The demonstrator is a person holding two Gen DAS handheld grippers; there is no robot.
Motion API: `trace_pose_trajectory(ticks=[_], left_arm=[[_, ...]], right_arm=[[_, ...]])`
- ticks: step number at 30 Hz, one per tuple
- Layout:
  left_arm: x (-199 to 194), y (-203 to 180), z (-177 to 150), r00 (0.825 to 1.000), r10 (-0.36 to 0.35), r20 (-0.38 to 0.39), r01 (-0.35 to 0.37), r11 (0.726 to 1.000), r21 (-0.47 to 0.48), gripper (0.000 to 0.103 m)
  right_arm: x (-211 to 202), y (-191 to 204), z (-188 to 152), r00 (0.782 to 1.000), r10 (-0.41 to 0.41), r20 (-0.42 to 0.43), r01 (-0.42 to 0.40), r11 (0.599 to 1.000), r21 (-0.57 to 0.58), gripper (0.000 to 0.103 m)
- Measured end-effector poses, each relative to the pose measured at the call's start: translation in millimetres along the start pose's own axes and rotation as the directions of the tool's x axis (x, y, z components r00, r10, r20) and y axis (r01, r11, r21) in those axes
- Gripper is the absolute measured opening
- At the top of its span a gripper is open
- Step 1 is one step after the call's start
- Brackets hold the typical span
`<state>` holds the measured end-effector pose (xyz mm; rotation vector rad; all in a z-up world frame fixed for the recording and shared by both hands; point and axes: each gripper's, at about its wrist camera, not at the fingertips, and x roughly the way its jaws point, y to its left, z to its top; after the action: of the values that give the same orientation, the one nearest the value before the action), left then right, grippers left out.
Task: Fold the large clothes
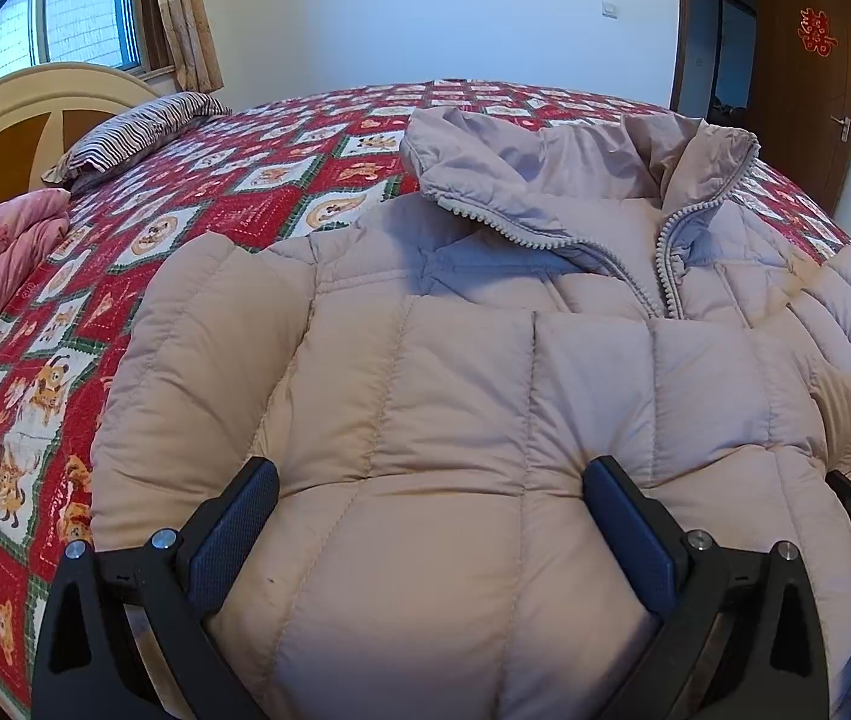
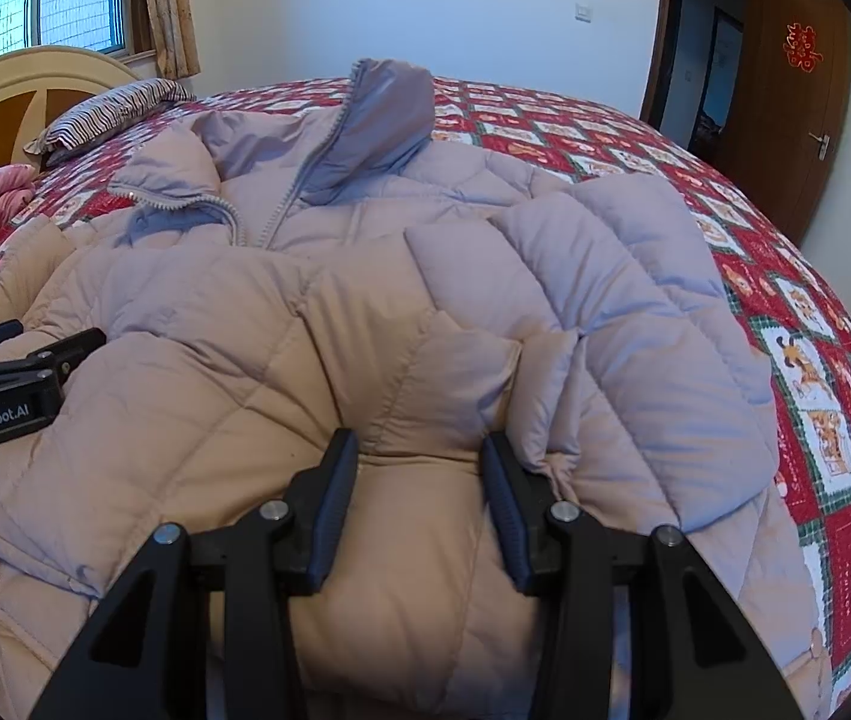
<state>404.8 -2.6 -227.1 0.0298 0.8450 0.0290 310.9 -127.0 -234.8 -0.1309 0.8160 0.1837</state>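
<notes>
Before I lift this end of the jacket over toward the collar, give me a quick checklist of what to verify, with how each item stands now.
1. Left gripper has fabric between its fingers: not ok; fingers stand wide apart, the puffer jacket bulging between them, not pinched.
2. Right gripper has a hold: cannot tell; fingers are closer, padding fills the gap, but a firm pinch is not shown.
3. Both grippers at the jacket's near end, side by side: ok.
4. Sleeve folded in over the body: ok on the right; the left cannot be told.
5. Collar lying flat: not ok; it stands up, zipper open at the top.
6. Quilt beyond the collar free: ok; striped pillow lies off to the side.
</notes>
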Motion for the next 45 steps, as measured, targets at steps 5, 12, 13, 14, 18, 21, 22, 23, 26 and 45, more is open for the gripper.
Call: trace_pose_trajectory(ticks=[5, 12, 13, 14, 18, 21, 22, 23, 26, 45], left_arm=[[-50.0, 14.1, 13.6, 0.999, 0.011, 0.051, -0.012, 1.000, 0.004, 0.102], [-84.1, 51.3, 72.3, 0.987, -0.085, 0.138, 0.090, 0.996, -0.027, 0.102], [-76.3, 55.6, 83.8, 0.988, -0.097, 0.121, 0.103, 0.994, -0.046, 0.102], [-69.4, 58.8, 93.7, 0.988, -0.102, 0.116, 0.109, 0.992, -0.056, 0.102], [-31.4, 54.8, 128.7, 0.992, -0.087, 0.091, 0.091, 0.995, -0.042, 0.102], [0.4, 50.6, 151.3, 0.993, -0.097, 0.067, 0.100, 0.994, -0.043, 0.102], [12.4, 48.0, 159.3, 0.994, -0.094, 0.058, 0.097, 0.995, -0.039, 0.102], [21.7, 44.3, 163.9, 0.995, -0.091, 0.049, 0.093, 0.995, -0.034, 0.102], [55.4, 32.8, 180.2, 0.997, -0.079, 0.016, 0.079, 0.997, -0.009, 0.102], [63.8, 37.6, 153.2, 0.964, -0.265, 0.022, 0.264, 0.963, 0.044, 0.005]], right_arm=[[-12.5, -0.7, 4.7, 0.999, 0.025, -0.022, -0.026, 0.999, -0.040, 0.056], [-48.6, -13.1, 44.3, 0.991, 0.133, 0.006, -0.132, 0.989, -0.071, 0.083], [-48.1, -13.8, 53.0, 0.990, 0.142, 0.006, -0.142, 0.988, -0.062, 0.084], [-45.4, -16.4, 69.3, 0.988, 0.156, 0.002, -0.156, 0.987, -0.039, 0.085], [-30.9, -20.8, 117.0, 0.984, 0.179, 0.018, -0.179, 0.984, 0.016, 0.085], [-17.7, -20.2, 144.2, 0.984, 0.172, 0.039, -0.173, 0.985, 0.024, 0.090], [-12.3, -19.0, 152.4, 0.985, 0.167, 0.043, -0.168, 0.986, 0.024, 0.091], [-4.1, -18.5, 162.2, 0.986, 0.163, 0.044, -0.164, 0.986, 0.023, 0.091], [23.3, -16.8, 187.7, 0.987, 0.157, 0.022, -0.157, 0.987, 0.022, 0.091], [62.3, -25.6, 176.4, 0.995, 0.090, -0.040, -0.096, 0.979, -0.181, 0.006]])
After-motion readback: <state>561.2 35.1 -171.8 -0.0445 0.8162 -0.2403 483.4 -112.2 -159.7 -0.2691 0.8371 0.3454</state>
